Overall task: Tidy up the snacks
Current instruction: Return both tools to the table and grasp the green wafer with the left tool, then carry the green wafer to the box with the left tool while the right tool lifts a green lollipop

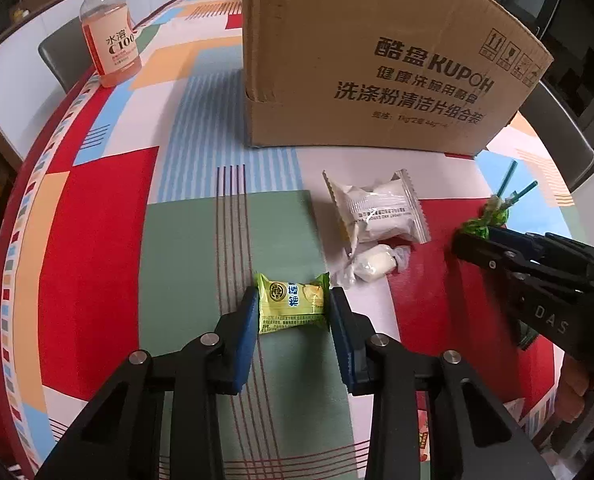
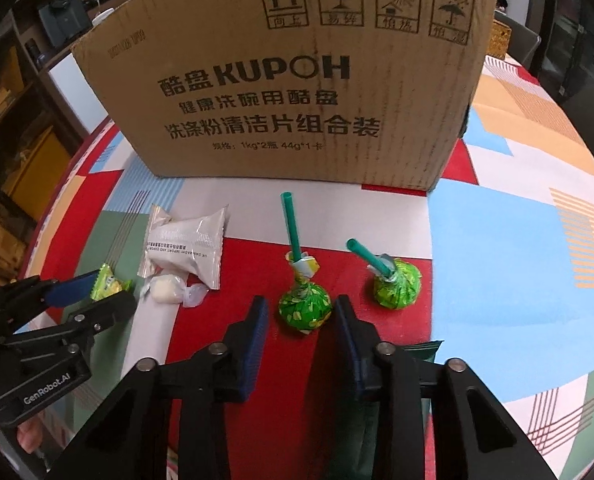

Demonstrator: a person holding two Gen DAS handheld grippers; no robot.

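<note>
A green-yellow snack packet [image 1: 291, 303] lies on the table between the blue pads of my left gripper [image 1: 292, 307]; the pads touch its two ends. It also shows in the right wrist view [image 2: 106, 283]. My right gripper [image 2: 300, 312] is open around a green lollipop [image 2: 304, 307], with a gap on each side. A second green lollipop [image 2: 397, 286] lies to its right. A white packet [image 1: 379, 211] and a small white wrapped candy [image 1: 373, 265] lie between the two grippers. A cardboard box [image 1: 377, 60] stands behind them.
A clear bottle with an orange label [image 1: 109, 32] stands at the far left of the patterned tablecloth [image 1: 105, 220]. The round table's edge curves down the left side. A dark green packet corner [image 2: 427, 350] lies under my right finger.
</note>
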